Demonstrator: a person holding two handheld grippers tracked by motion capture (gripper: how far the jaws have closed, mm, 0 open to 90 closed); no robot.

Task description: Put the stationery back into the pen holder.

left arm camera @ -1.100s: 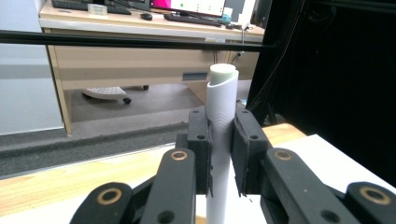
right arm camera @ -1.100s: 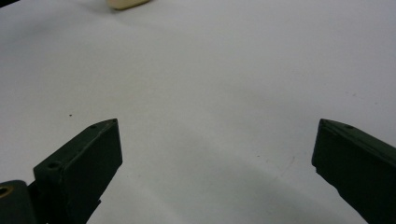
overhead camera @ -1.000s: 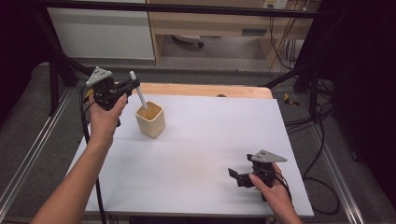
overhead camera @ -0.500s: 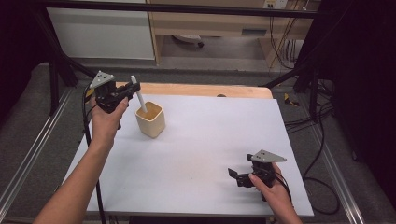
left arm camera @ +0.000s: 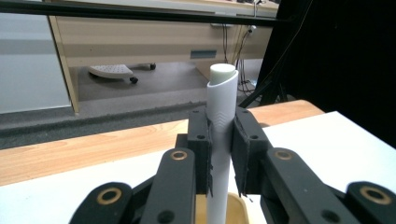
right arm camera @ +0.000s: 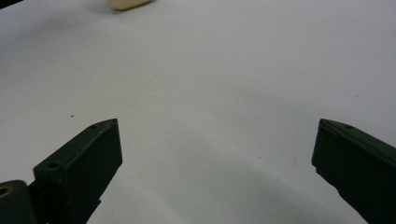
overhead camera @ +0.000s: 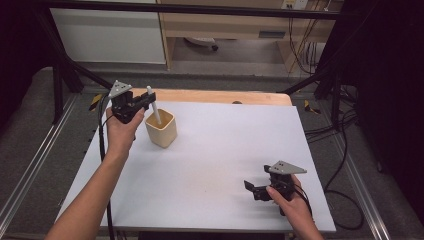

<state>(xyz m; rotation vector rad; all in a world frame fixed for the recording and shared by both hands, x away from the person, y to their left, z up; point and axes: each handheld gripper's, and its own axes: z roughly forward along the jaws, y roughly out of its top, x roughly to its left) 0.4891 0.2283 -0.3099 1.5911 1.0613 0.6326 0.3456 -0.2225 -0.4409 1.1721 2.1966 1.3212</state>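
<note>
Insertion looks like the step in hand: at ten o'clock on the worktop (overhead camera: 210, 165) the left tool (overhead camera: 145, 100) pinches one white tube (left arm camera: 220, 140) near its upper part, the lower end already dipping into the single cream cup (overhead camera: 161, 128). Next, by my reading, the tube should sink straight down and then the jaws must part. Over at five o'clock the right tool (overhead camera: 250, 187) rests idle, jaws wide and holding nothing; two tools in all.

A white table top (overhead camera: 210, 165) with a wooden strip (overhead camera: 210, 96) along its far edge, grey floor (overhead camera: 30, 145) around.
</note>
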